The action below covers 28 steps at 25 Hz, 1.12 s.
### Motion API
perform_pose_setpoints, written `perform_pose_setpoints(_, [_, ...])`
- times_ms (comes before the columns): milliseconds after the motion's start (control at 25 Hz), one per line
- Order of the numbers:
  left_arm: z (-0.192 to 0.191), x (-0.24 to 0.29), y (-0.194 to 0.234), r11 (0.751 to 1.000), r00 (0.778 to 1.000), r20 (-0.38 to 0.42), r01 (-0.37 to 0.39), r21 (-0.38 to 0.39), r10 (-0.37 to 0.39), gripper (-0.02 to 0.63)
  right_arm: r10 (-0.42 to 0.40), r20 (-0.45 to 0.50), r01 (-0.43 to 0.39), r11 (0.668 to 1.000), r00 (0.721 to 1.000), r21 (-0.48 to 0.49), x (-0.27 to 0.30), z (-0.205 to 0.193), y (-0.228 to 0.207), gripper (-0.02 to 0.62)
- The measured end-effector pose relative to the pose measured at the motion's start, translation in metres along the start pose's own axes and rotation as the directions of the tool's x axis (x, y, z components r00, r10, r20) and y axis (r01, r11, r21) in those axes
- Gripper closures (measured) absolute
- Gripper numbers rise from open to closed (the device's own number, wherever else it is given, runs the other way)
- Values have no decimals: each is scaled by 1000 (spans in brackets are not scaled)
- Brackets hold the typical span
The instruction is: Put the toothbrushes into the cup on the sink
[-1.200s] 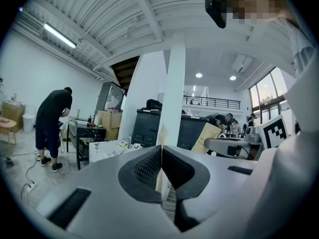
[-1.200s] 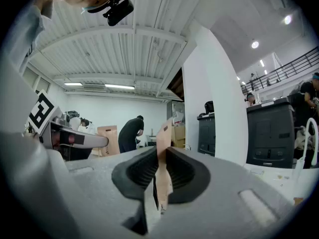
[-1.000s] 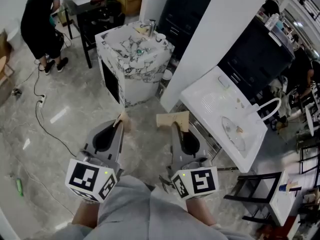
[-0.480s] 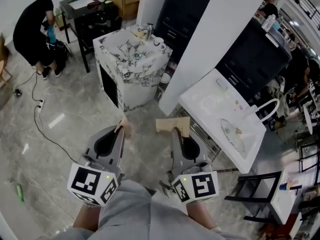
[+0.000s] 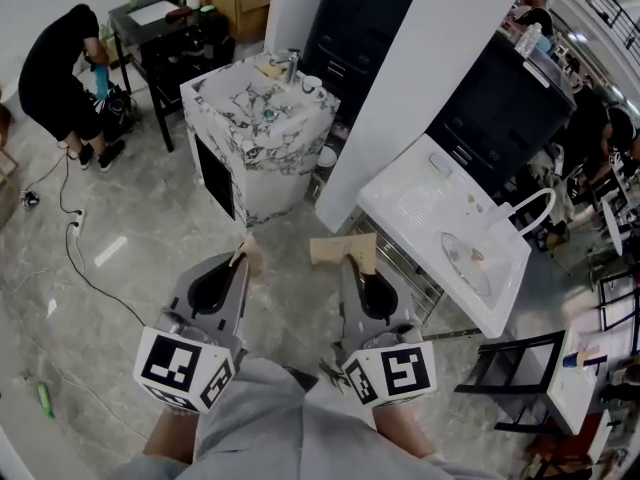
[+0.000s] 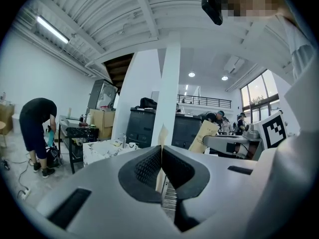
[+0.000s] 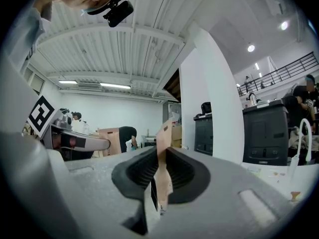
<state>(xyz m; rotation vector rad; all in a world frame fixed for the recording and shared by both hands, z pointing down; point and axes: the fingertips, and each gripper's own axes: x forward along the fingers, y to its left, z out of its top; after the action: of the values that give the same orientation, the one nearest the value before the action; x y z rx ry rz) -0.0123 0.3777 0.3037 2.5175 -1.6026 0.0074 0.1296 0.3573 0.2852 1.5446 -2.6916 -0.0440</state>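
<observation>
One white sink sits right of right tongs.

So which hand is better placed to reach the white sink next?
Right, probably: the right tongs lie nearer the white sink than the left tongs. Both pinch card, though.
</observation>
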Motion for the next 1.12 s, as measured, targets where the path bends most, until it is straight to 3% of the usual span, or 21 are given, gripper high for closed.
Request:
perform_pose_setpoints(520, [-4, -16, 15, 1000, 1000, 21, 22, -12, -22, 600, -43, -4, 43, 999, 999, -5, -10, -7, 24, 552])
perform_pose_setpoints(1120, [-8, 18, 45, 1000, 1000, 17, -12, -29, 12, 600, -36, -27, 36, 999, 999, 12, 37, -24, 0, 552])
